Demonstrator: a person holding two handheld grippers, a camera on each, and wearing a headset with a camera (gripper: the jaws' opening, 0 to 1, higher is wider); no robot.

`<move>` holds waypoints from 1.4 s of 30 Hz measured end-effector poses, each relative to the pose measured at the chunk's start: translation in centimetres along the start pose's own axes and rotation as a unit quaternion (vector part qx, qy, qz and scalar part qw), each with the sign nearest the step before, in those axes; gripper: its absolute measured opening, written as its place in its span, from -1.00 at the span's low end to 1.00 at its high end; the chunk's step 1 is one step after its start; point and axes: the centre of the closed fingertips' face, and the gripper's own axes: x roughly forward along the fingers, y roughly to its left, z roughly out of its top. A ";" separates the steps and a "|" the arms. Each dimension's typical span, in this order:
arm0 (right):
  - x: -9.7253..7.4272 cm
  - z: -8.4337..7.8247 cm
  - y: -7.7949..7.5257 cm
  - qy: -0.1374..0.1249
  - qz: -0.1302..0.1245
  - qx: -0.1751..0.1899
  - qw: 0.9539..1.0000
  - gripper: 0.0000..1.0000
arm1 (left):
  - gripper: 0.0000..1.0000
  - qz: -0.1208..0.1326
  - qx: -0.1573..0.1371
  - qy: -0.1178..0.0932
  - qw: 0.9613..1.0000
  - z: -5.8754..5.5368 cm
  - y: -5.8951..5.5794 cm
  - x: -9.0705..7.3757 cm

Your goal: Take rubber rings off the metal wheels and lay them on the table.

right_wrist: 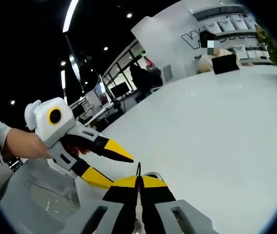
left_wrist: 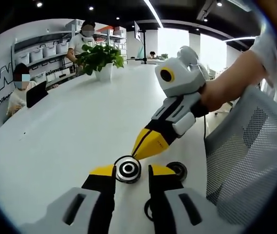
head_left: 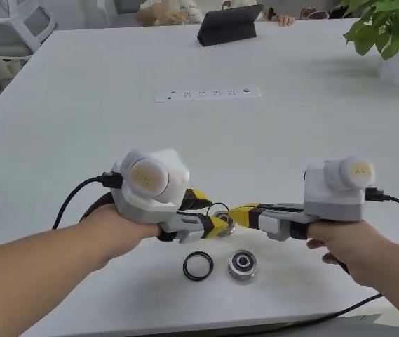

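- Ring removal from a wheel is the step in hand, judging by the two grippers meeting just above the near edge of the table.
- The wheel is gripped between the jaws of the left gripper, which are closed against its two sides; it is held just clear of the table.
- The jaws of the right gripper are pressed together, and a thin black edge, taken to be the ring's, is pinched between their tips.
- A loose ring is seen flat on the table, just near of the grippers.
- A second wheel is laid just right of the loose ring, apart from it and seemingly bare; one ring is thus judged already off.
- Next, the pinched edge is to be drawn outward over the rim while the wheel is kept clamped.
- A firm pinch is called for, since the rubber may slip from the tips.
- Once freed, the ring is to be laid beside the loose ring.
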 end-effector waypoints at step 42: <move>-0.6 0.6 2.4 -0.007 0.041 0.014 0.999 -1.00 | -0.06 -0.006 -0.031 -0.038 0.999 -0.2 -1.9 -6.1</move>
